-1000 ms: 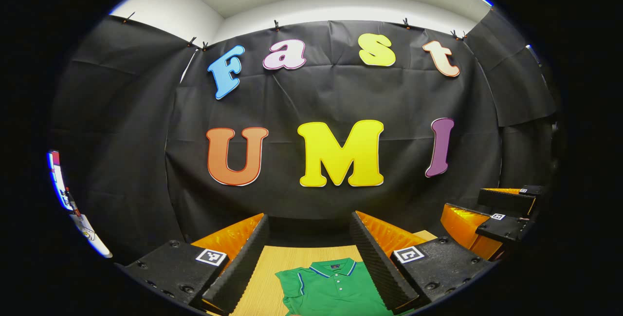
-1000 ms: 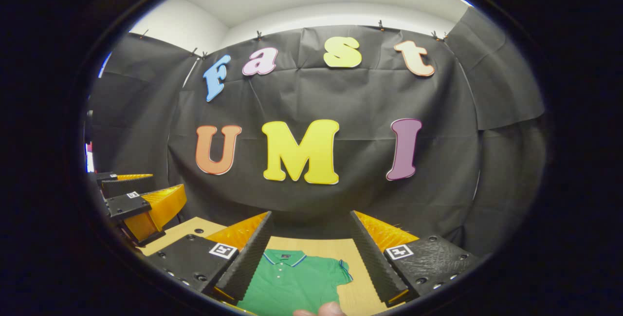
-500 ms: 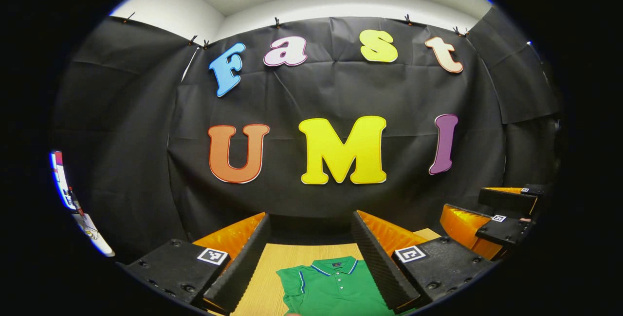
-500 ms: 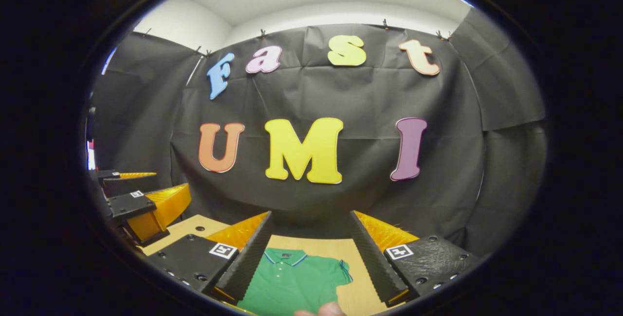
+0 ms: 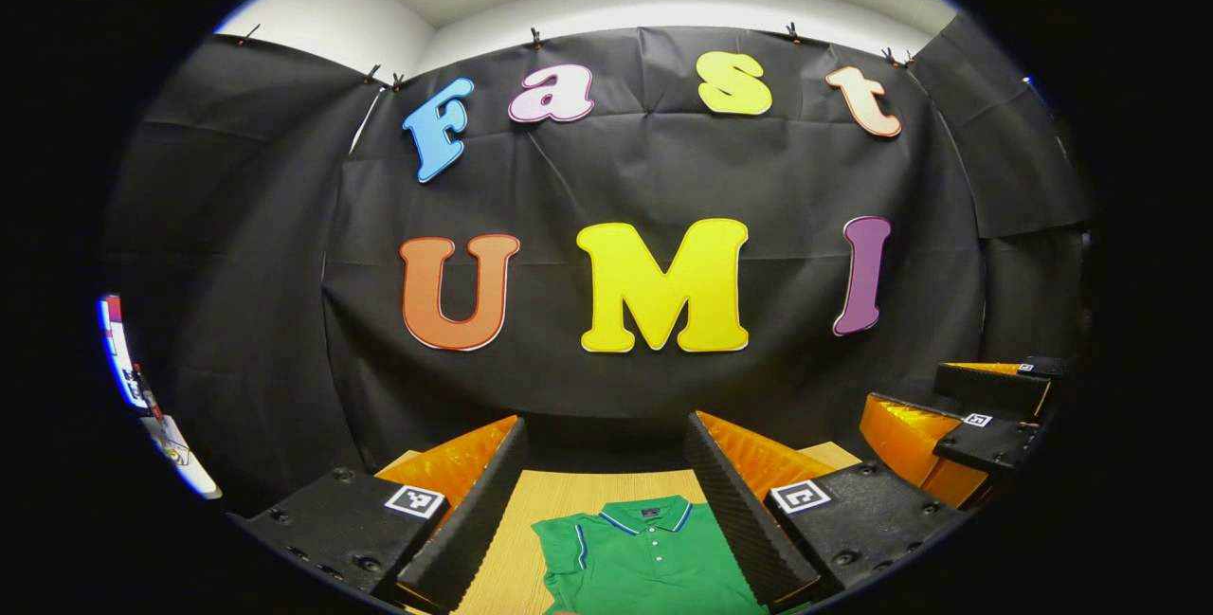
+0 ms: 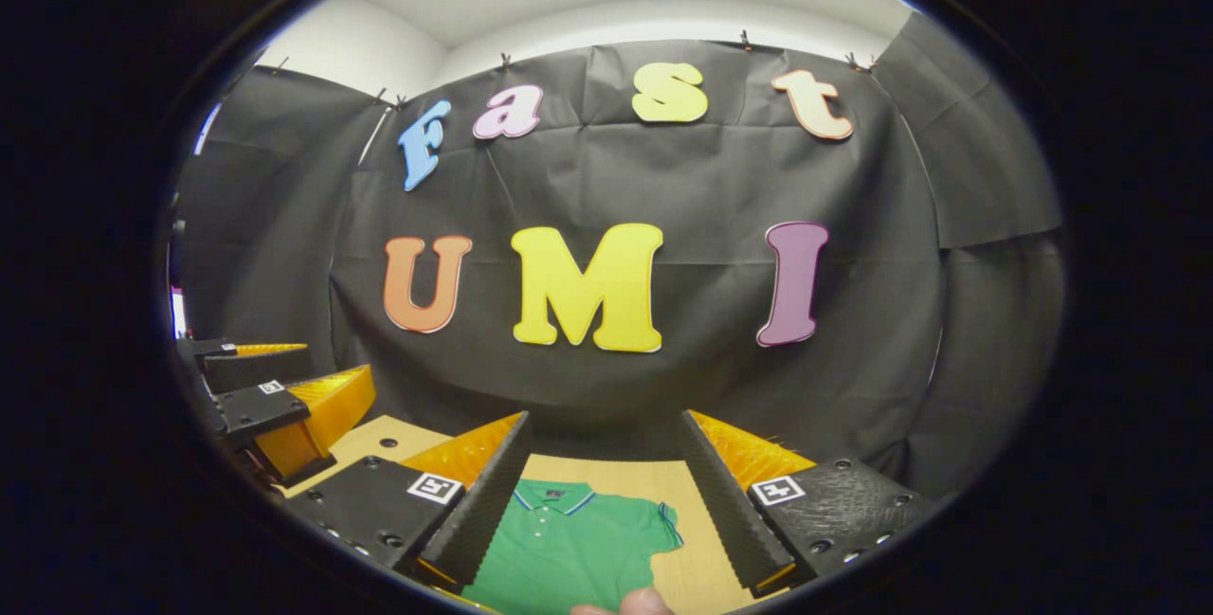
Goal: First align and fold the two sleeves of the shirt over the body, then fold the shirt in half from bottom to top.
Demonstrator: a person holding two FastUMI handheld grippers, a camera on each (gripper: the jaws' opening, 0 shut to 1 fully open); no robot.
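Note:
A green polo shirt [image 5: 644,558] with a blue-and-white trimmed collar lies flat on the wooden table [image 5: 559,497], collar toward the booth wall. In the left gripper view my left gripper [image 5: 606,435] stands open high above it, and one short sleeve spreads to the left. The right gripper [image 5: 957,421] hangs at the right edge there. In the right gripper view my right gripper [image 6: 606,430] is open above the shirt [image 6: 569,553], whose other sleeve [image 6: 659,530] spreads to the right. The left gripper [image 6: 275,397] hovers at the left. The shirt's lower part is cut off in both views.
The black cloth wall stands close behind the table's far edge [image 6: 625,473]. A fingertip [image 6: 635,604] pokes in at the bottom of the right gripper view. Bare wood [image 6: 697,563] lies to the right of the shirt.
Both views have tilted down a little, so the wall sits slightly higher in frame. Both grippers stay open and the shirt has not moved.

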